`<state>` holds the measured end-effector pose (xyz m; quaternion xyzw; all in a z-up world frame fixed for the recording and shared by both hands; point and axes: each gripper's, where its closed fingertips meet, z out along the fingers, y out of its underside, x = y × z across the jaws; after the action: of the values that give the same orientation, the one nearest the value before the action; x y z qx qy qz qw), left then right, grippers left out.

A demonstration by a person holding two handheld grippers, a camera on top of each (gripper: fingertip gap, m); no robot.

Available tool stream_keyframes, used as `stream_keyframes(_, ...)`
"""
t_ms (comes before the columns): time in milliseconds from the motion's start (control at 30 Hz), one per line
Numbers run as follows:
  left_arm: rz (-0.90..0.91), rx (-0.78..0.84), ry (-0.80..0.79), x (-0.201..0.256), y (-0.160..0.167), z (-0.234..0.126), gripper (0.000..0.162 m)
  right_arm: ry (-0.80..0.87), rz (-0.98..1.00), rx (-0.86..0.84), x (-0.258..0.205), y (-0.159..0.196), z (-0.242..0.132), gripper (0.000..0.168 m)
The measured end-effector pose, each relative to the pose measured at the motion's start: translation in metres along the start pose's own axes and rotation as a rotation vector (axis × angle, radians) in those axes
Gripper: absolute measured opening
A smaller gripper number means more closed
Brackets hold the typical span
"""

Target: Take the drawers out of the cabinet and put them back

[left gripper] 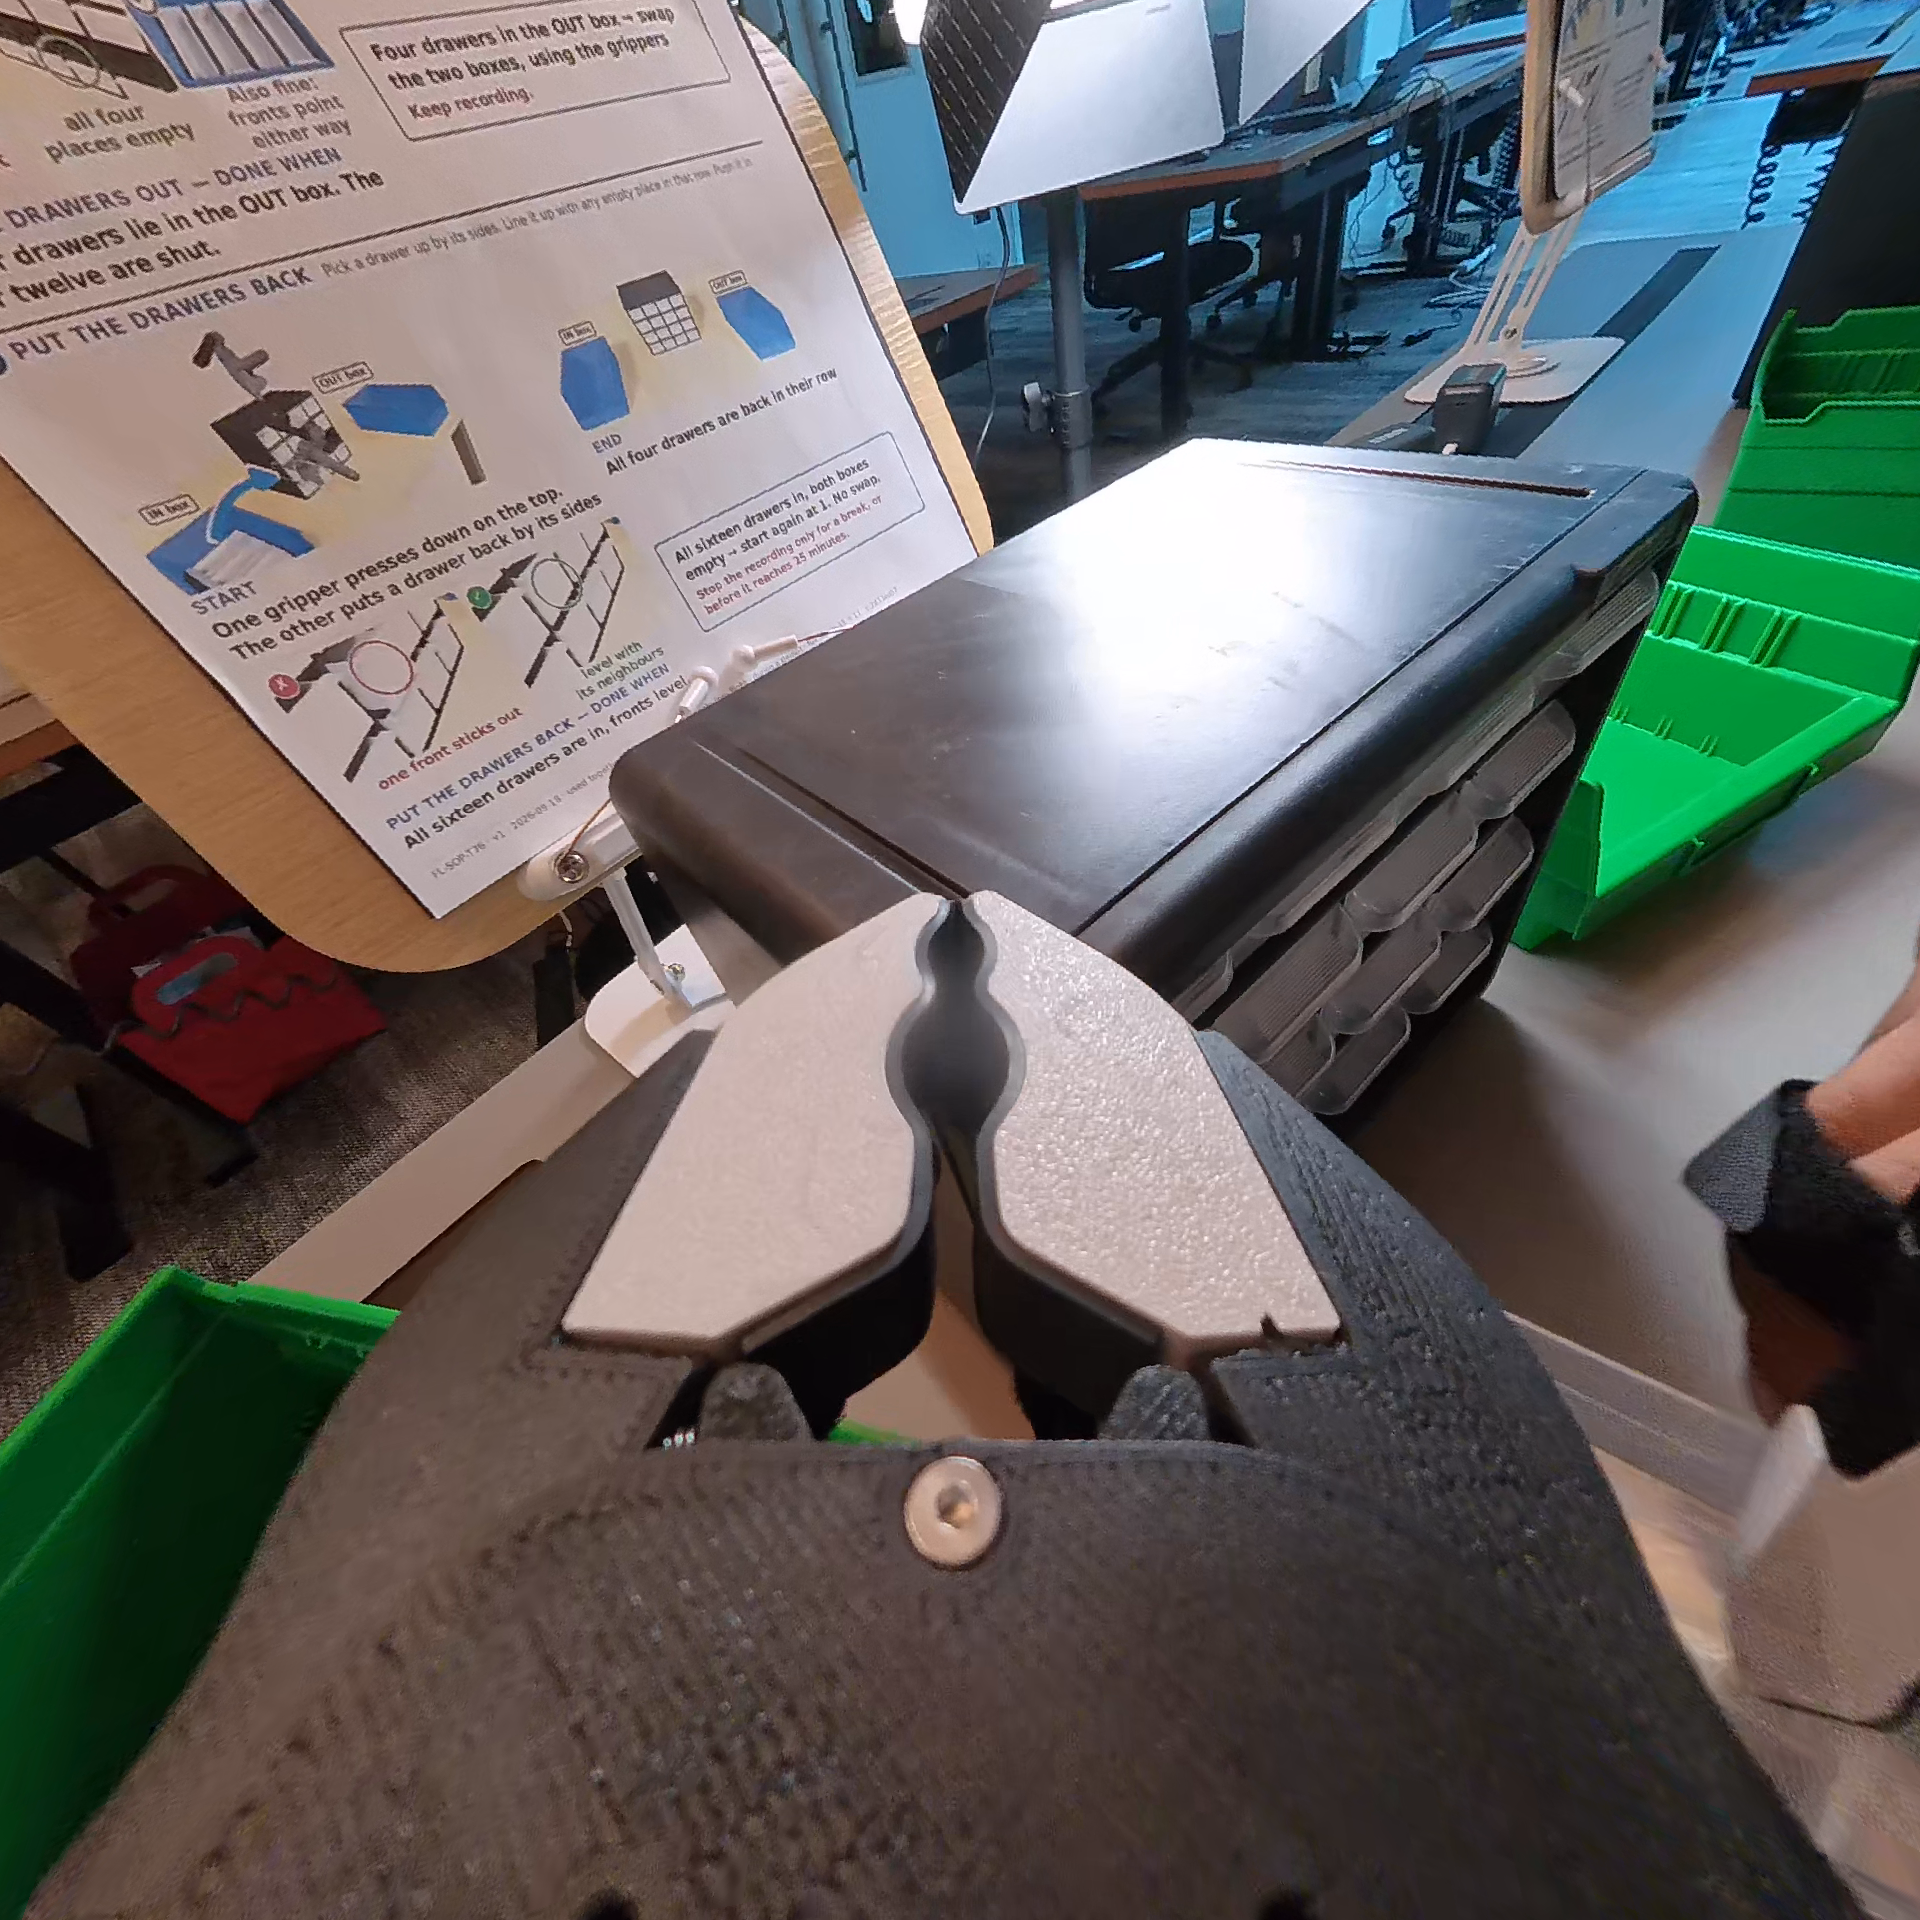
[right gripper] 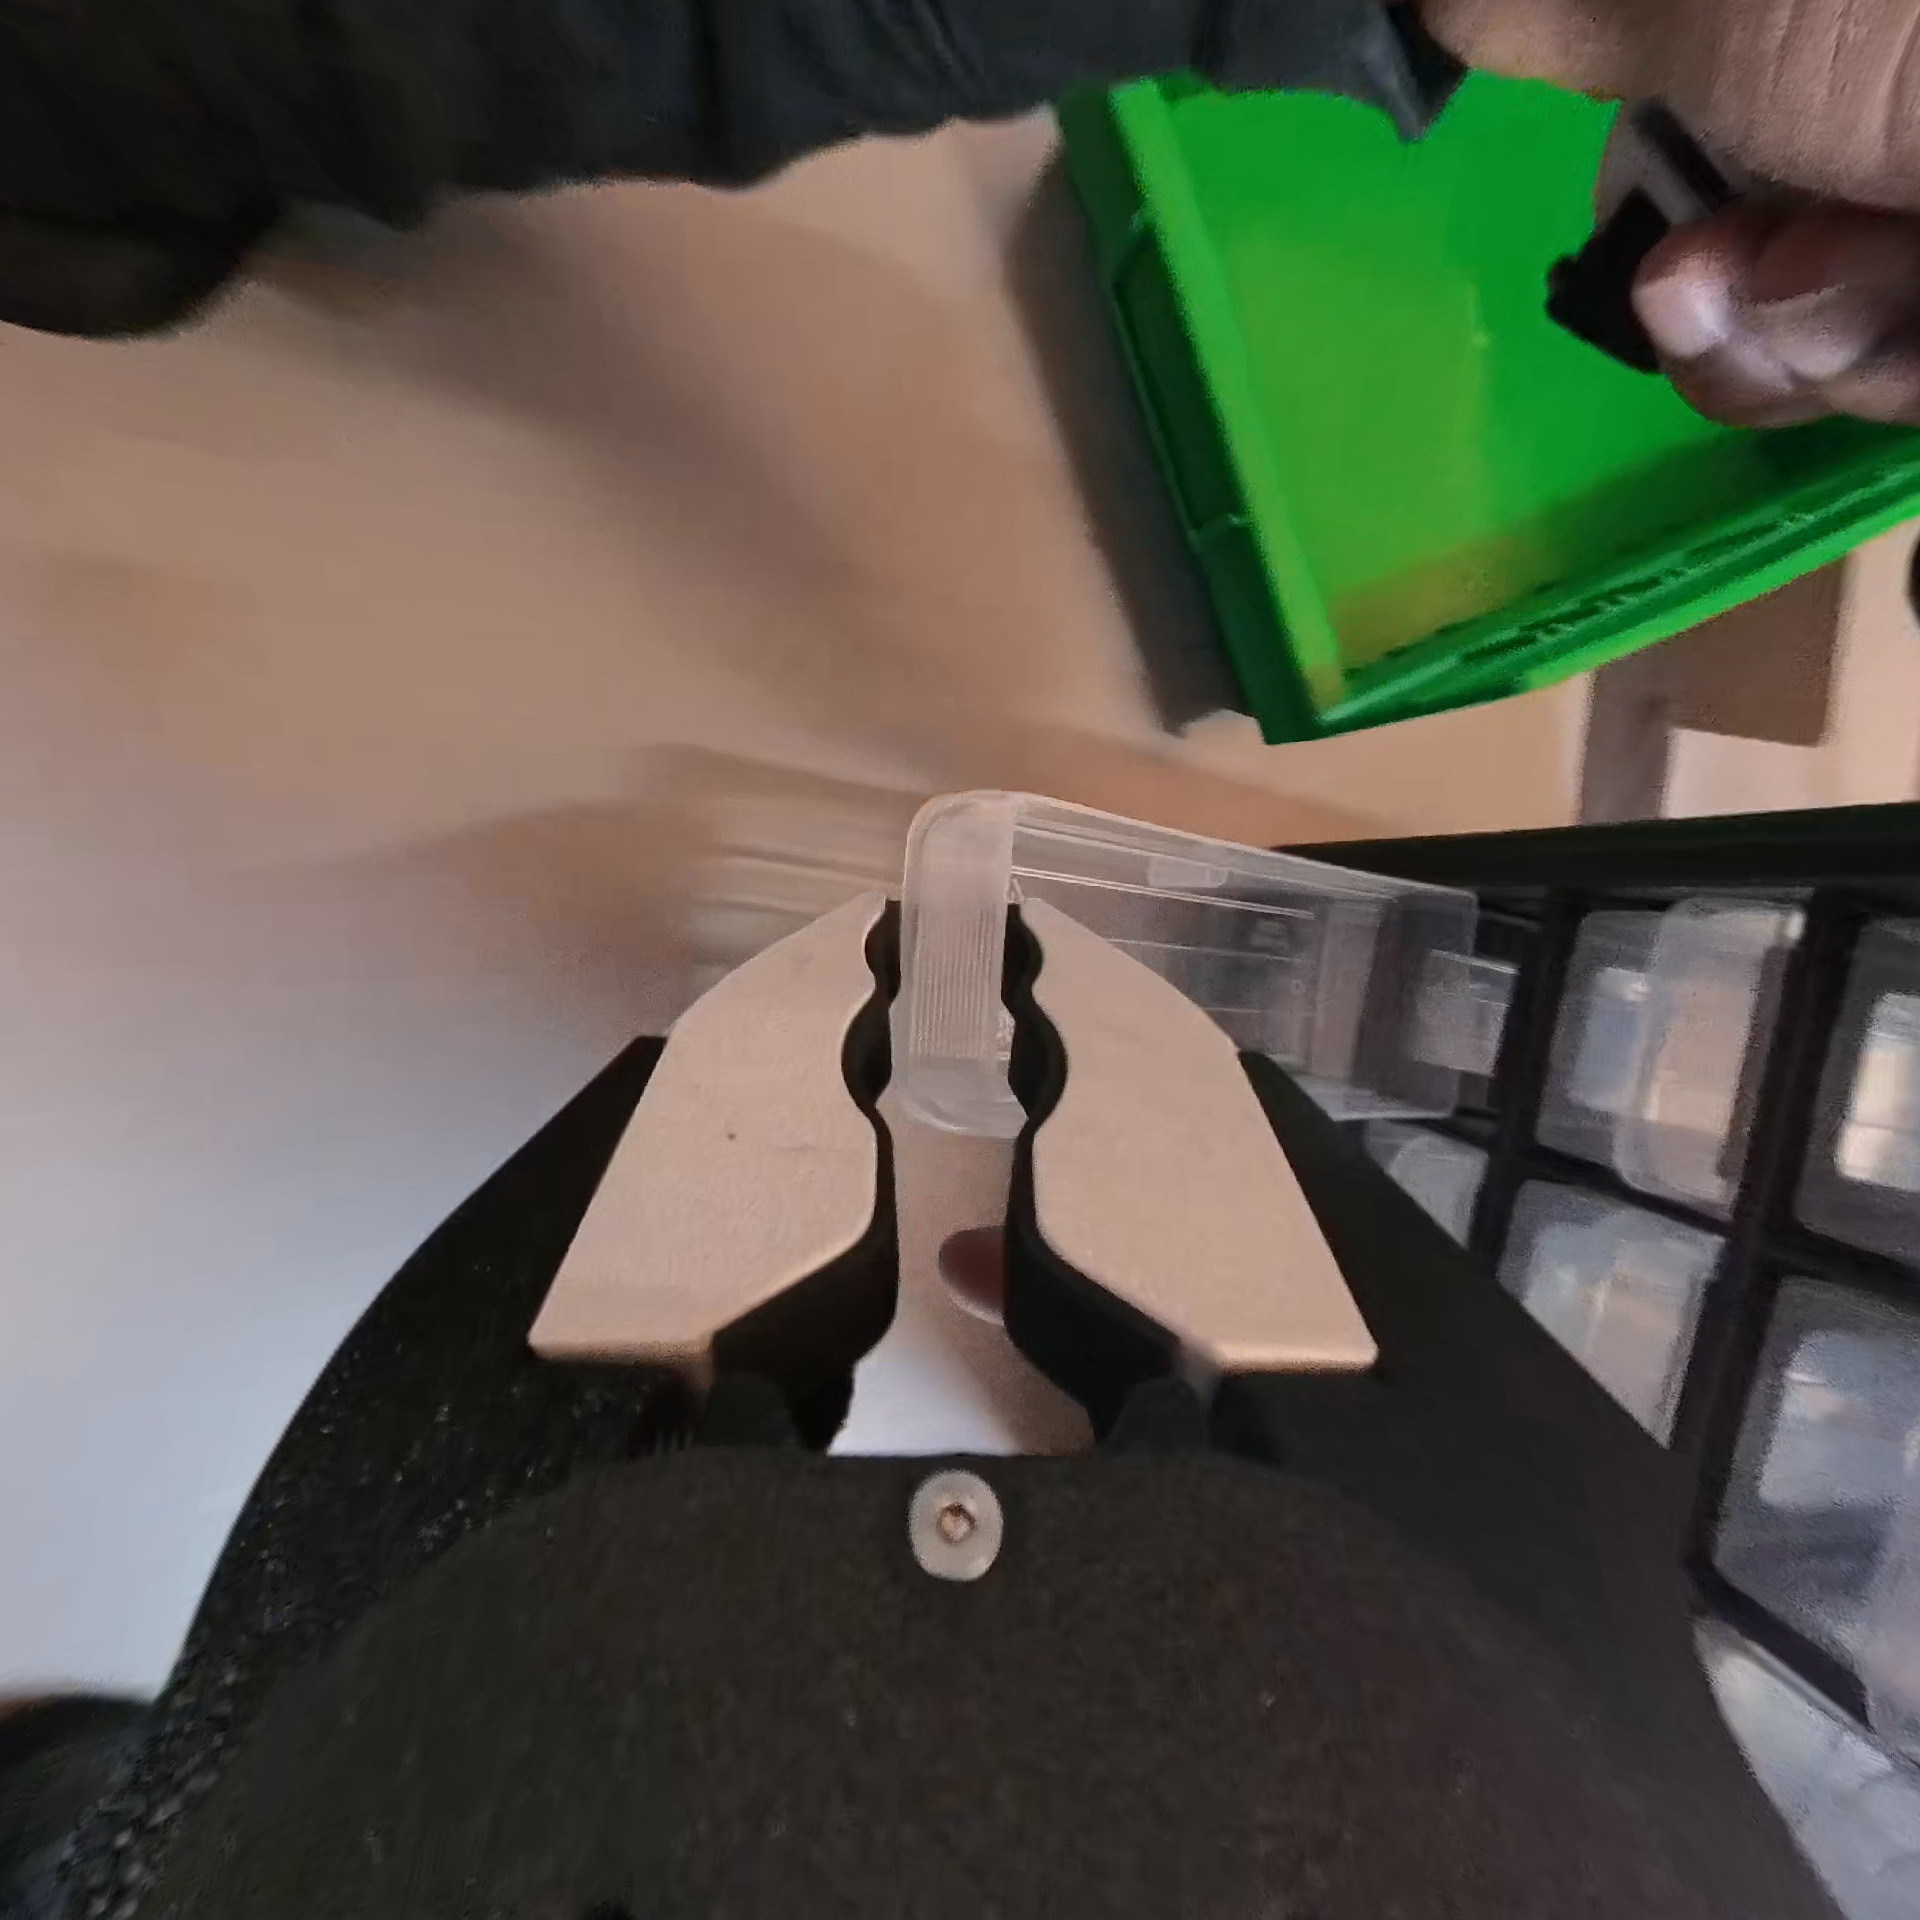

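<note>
In the right wrist view, motion blur smears the desk (right gripper: 416, 675), and the cabinet (right gripper: 1714, 1195) runs off the right edge. In the left wrist view, the right gripper (left gripper: 1808, 1340) is blurred and cut by the right edge, and the near green bin (left gripper: 135, 1507) is partly hidden.

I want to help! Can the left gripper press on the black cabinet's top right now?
Probably yes: the shut left gripper sits right at the cabinet top's near corner, and that top looks bare.
</note>
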<state>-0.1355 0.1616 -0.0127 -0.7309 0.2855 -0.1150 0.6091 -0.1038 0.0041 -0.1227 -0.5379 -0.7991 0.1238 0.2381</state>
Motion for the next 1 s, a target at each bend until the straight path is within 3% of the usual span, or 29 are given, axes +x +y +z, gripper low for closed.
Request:
stream_keyframes(300, 0.003, 0.001, -0.003, 0.000, 0.000, 0.000, 0.000, -0.225, 0.041, 0.123, -0.024, -0.020, -0.056, 0.018)
stream_keyframes(433, 0.011, 0.000, -0.008, 0.000, 0.000, -0.001, 0.000, -0.248, 0.082, 0.202, -0.045, -0.010, -0.081, 0.018)
stream_keyframes(767, -0.003, 0.004, -0.004, 0.000, 0.000, 0.000, 0.000, -0.034, 0.302, 0.146, -0.072, 0.089, -0.168, 0.018)
stream_keyframes(867, -0.007, 0.007, -0.004, 0.000, 0.000, 0.000, 0.000, 0.090, 0.431, 0.107, -0.045, 0.126, -0.191, 0.018)
stream_keyframes(1000, -0.005, 0.008, -0.005, 0.001, 0.000, 0.001, 0.000, 0.312, 0.648, 0.030, 0.028, 0.188, -0.203, 0.018)
